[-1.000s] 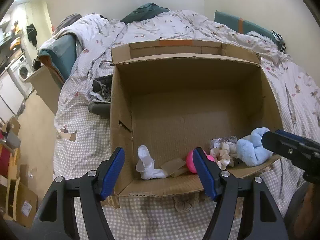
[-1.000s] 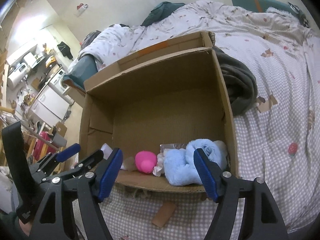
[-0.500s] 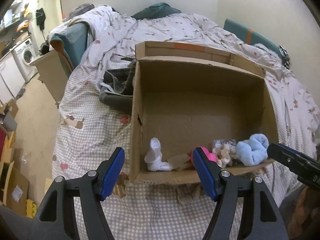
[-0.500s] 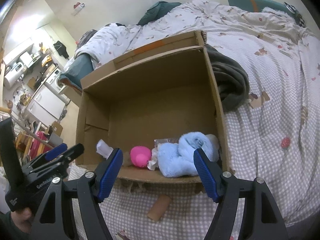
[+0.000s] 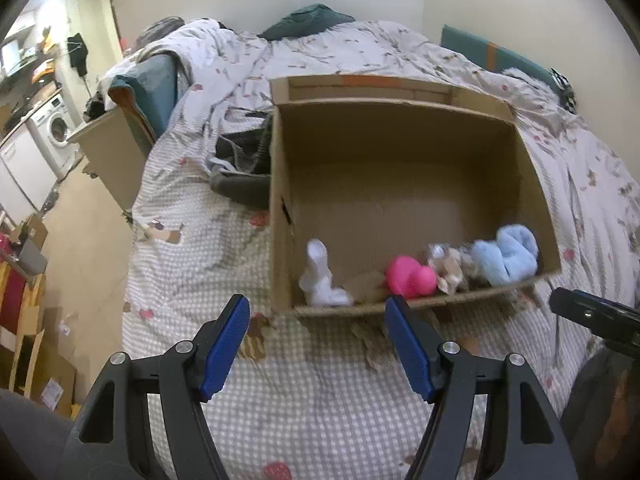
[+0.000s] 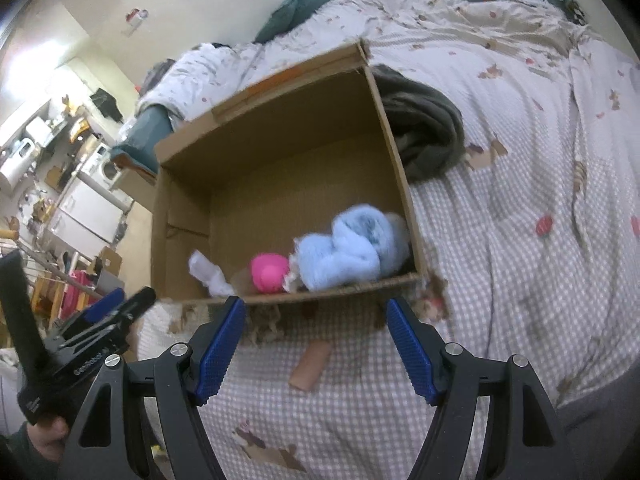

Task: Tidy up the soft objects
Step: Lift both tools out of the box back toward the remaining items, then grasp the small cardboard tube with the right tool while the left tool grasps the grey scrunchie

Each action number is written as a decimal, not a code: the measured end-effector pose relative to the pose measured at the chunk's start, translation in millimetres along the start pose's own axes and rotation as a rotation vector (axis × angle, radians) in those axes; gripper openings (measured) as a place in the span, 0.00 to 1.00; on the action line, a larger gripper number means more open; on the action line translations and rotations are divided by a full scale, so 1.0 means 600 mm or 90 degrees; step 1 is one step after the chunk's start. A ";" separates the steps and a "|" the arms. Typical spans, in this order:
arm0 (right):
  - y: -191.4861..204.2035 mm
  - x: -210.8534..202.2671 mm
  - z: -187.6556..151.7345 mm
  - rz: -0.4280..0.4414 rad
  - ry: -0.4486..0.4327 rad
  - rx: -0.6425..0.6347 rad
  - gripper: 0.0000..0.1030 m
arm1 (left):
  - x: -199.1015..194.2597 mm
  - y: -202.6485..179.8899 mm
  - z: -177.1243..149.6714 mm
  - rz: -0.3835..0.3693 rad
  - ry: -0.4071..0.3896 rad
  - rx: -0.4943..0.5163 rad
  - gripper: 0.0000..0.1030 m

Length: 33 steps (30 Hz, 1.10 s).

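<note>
An open cardboard box (image 5: 276,208) (image 6: 400,160) lies on the bed. Along its near wall lie a white sock (image 5: 320,276) (image 6: 206,272), a pink soft ball (image 5: 410,276) (image 6: 270,272), a beige frilly scrunchie (image 5: 448,268) and a light blue plush cloth (image 5: 506,254) (image 6: 352,248). My left gripper (image 5: 318,344) is open and empty above the checked bedsheet, short of the box. My right gripper (image 6: 314,348) is open and empty, also short of the box. Each gripper shows at the edge of the other's view.
A dark grey garment (image 6: 424,128) lies right of the box and dark clothes (image 5: 240,160) lie left of it. A brown cardboard piece (image 6: 310,364) rests on the sheet before the box. The bed's left edge (image 5: 132,240) drops to the floor with boxes and a washing machine (image 5: 56,128).
Both grippers have pulled back from the box, which now looks smaller and farther. Both stay open and empty. The objects in the box have not moved.
</note>
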State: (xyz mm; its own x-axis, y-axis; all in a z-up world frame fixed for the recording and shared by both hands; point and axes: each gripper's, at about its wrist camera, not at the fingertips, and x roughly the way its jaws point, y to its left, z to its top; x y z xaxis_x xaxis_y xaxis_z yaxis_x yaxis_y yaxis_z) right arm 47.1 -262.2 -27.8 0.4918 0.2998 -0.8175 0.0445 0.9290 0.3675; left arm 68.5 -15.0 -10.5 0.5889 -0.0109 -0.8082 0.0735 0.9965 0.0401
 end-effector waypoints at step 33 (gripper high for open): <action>0.030 0.185 -0.045 0.058 0.251 0.042 0.07 | 0.075 0.004 -0.043 0.004 0.082 -0.072 0.66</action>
State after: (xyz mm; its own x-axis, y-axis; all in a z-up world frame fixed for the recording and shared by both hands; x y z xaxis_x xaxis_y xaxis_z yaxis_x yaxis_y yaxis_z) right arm 78.9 -206.2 -124.1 0.1259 0.4527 -0.8827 0.0778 0.8825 0.4638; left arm 74.5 -10.8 -62.1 0.4811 -0.0015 -0.8767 -0.0250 0.9996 -0.0154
